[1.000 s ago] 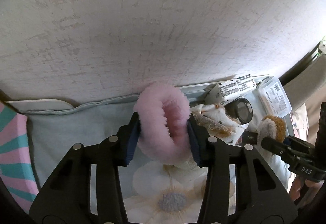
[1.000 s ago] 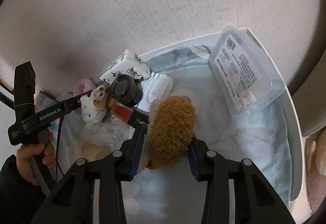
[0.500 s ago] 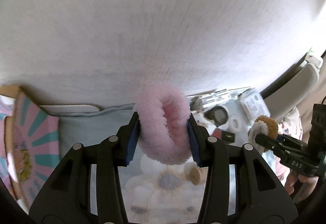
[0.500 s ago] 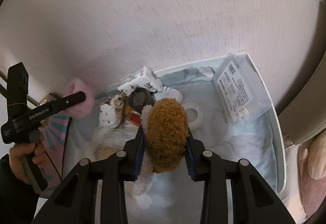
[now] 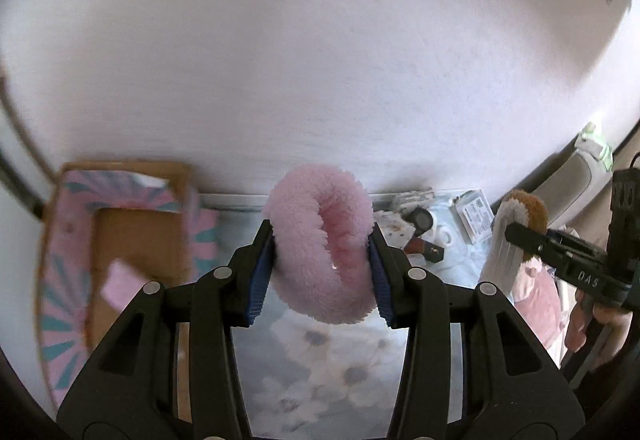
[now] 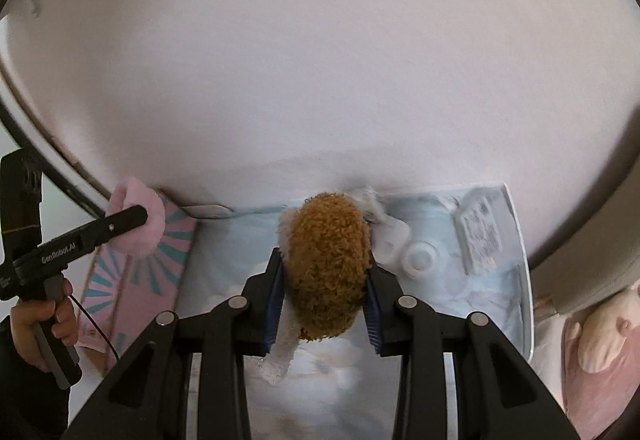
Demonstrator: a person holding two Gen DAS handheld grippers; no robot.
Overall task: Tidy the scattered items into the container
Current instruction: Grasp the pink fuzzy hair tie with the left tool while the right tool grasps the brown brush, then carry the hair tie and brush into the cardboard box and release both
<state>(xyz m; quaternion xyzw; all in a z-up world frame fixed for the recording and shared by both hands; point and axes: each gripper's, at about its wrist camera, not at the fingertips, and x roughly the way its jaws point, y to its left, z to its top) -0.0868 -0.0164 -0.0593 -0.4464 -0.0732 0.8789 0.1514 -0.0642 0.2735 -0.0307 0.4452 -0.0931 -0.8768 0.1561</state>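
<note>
Cardboard forms the box (image 5: 120, 240), the largest thing in play: an open carton with pink-and-teal striped flaps, standing at the left end of the desk (image 5: 320, 380), whose cloth cover is pale blue with a flower print. Treat this box as the likely container. It already holds a small pink block (image 5: 120, 282).

Your left tongs (image 5: 320, 268) are clenched on a fluffy pink ring (image 5: 320, 240), held in the air to the right of the box. Your right tongs (image 6: 324, 296) are clenched on a curly brown-and-white soft toy (image 6: 326, 260), above the middle of the desk.

Hazards, in order of size:
1. Box flaps. They stand up and lean; a low approach could catch one and shove the light carton.
2. Two tools together. Both loads head for one opening, so the tongs could collide. Enter one at a time.
3. Soft loads. Plush compresses and slides; the toy's white end hangs below the pads and may snag the rim.

Left on the cloth: a clear plastic case (image 6: 480, 236), a white tape roll (image 6: 420, 260), a round black item (image 5: 421, 218).
</note>
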